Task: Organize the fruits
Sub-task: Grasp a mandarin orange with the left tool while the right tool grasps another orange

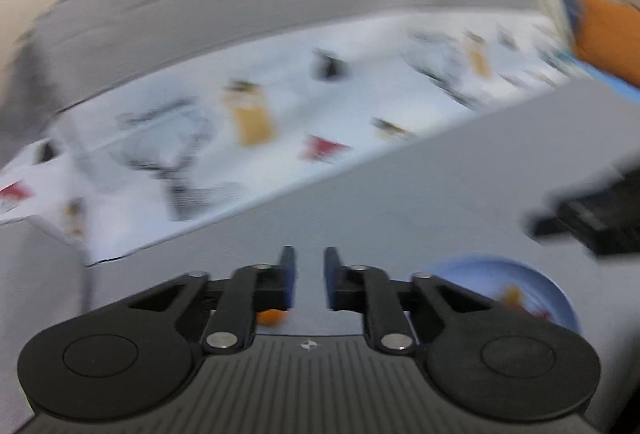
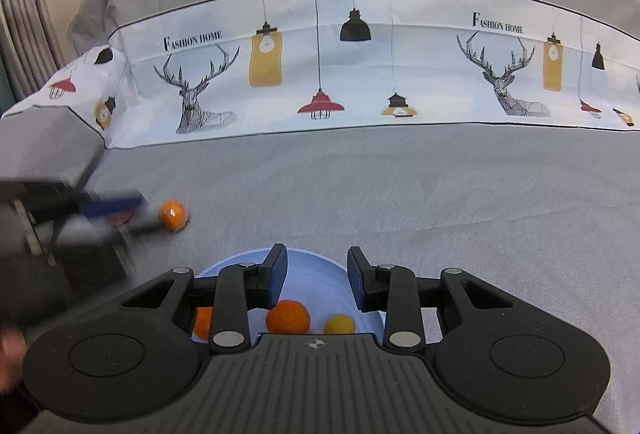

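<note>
A light blue plate [image 2: 312, 266] lies on the grey cloth right under my right gripper [image 2: 316, 280], which is open and empty above it. On the plate are an orange [image 2: 288, 317], a small yellow fruit [image 2: 339, 324] and another orange [image 2: 203, 322] half hidden by a finger. A loose orange [image 2: 173, 215] lies on the cloth to the left. My left gripper [image 1: 310, 284] is open with a narrow gap and empty; it shows blurred in the right wrist view [image 2: 92, 214] beside that orange. The left wrist view is motion-blurred and shows the plate [image 1: 480, 268] and an orange [image 1: 269, 316] low under a finger.
A grey cloth [image 2: 400, 194] covers the surface. A white printed band with deer and lamps [image 2: 320, 74] runs across the back. A curtain [image 2: 20, 14] hangs at far left. A blurred orange shape [image 1: 604, 34] is at the far right of the left wrist view.
</note>
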Demonstrator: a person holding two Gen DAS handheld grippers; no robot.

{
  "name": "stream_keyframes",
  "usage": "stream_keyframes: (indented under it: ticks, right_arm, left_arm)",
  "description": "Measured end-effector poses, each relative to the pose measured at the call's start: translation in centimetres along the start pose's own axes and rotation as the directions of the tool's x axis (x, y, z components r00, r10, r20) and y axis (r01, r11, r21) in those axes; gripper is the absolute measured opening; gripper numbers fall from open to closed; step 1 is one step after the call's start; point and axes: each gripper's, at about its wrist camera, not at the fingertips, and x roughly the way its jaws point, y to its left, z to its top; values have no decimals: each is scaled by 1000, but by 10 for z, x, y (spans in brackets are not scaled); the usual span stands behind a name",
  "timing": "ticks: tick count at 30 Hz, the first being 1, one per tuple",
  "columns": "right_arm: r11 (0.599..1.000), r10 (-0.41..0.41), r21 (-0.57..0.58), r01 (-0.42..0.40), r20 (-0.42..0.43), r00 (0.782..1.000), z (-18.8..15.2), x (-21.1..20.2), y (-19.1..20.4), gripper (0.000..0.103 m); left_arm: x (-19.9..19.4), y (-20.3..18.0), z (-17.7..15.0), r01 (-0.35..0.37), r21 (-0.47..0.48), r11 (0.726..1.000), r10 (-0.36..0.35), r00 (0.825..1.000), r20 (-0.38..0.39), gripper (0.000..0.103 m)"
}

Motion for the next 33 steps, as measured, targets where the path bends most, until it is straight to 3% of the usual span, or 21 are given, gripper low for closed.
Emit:
stream_keyframes:
  ticks: [3, 8, 11, 12, 16, 19, 23, 25, 29, 33]
  right_arm:
    - [1000, 3, 2, -3, 7, 1000, 1, 0, 2, 34]
    - [1000, 12, 6, -13, 17, 1000, 2, 3, 8, 23]
    - [1000, 21, 7, -21, 14, 1000, 2, 6, 14, 18]
    - [1000, 24, 2, -24, 13, 1000, 2, 7, 17, 18]
    - [999, 42, -14, -42, 4, 999, 6, 17, 25, 18]
    - [997, 78, -24, -79, -30, 996, 10, 33, 36, 19]
    - [987, 136, -82, -139, -40, 990, 18, 53, 65, 19]
    - [979, 165, -111, -168, -40, 986, 22, 63, 79, 20]
    - [966, 216, -128, -223, -63, 974, 30, 84, 104, 31]
    - [957, 244, -142, -252, -73, 967, 36, 108, 124, 42]
  left_arm:
    - [9, 37, 4, -81, -108, 991, 79, 997, -27, 4]
    - [42, 71, 6, -112, -69, 991, 104, 987, -120, 5]
    - [58, 100, -2, -141, -136, 981, 116, 977, -179, 5]
    - [59, 112, -4, -149, -189, 971, 110, 974, -200, 5]
    - [63, 152, -14, -166, -432, 886, 58, 966, -253, 8]
    - [67, 160, -19, -171, -502, 848, 15, 954, -299, 20]
    - [73, 167, -23, -196, -545, 816, 8, 945, -327, 46]
    - [77, 168, -27, -191, -563, 804, -21, 938, -347, 52]
    - [86, 167, -33, -197, -582, 789, -51, 923, -381, 54]
    - [93, 165, -32, -208, -572, 794, -40, 920, -391, 54]
